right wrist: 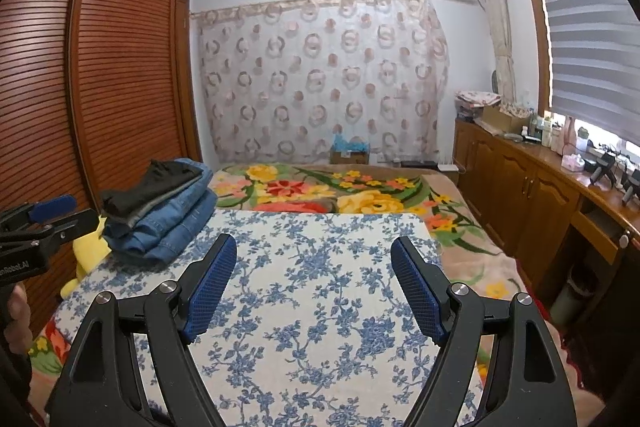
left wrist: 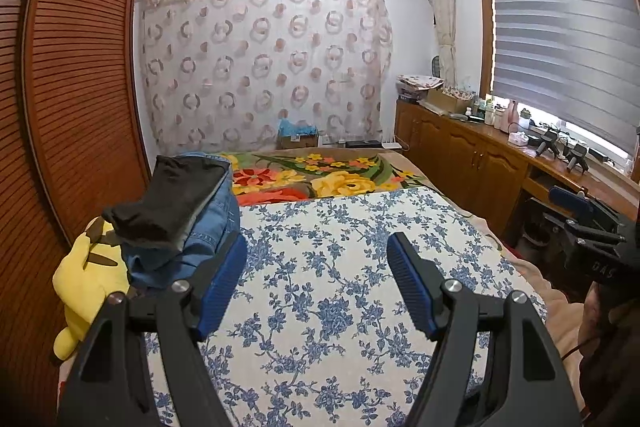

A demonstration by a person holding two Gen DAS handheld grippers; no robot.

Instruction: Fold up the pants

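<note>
A stack of folded pants lies at the bed's left edge: black pants point(left wrist: 176, 203) on top of blue jeans point(left wrist: 204, 227). The stack also shows in the right wrist view, black pants point(right wrist: 160, 187) over jeans point(right wrist: 176, 223). My left gripper point(left wrist: 316, 247) is open and empty above the blue-flowered cloth point(left wrist: 340, 287), just right of the stack. My right gripper point(right wrist: 314, 251) is open and empty over the same cloth point(right wrist: 312, 287). Each gripper shows at the edge of the other's view, the right one point(left wrist: 580, 223) and the left one point(right wrist: 44, 219).
A yellow plush toy point(left wrist: 84, 279) lies at the bed's left edge under the stack. A bright floral blanket point(left wrist: 340, 179) covers the far bed. A louvered wooden wardrobe point(left wrist: 72, 75) stands left; wooden cabinets point(left wrist: 472, 163) with clutter run along the right under the window.
</note>
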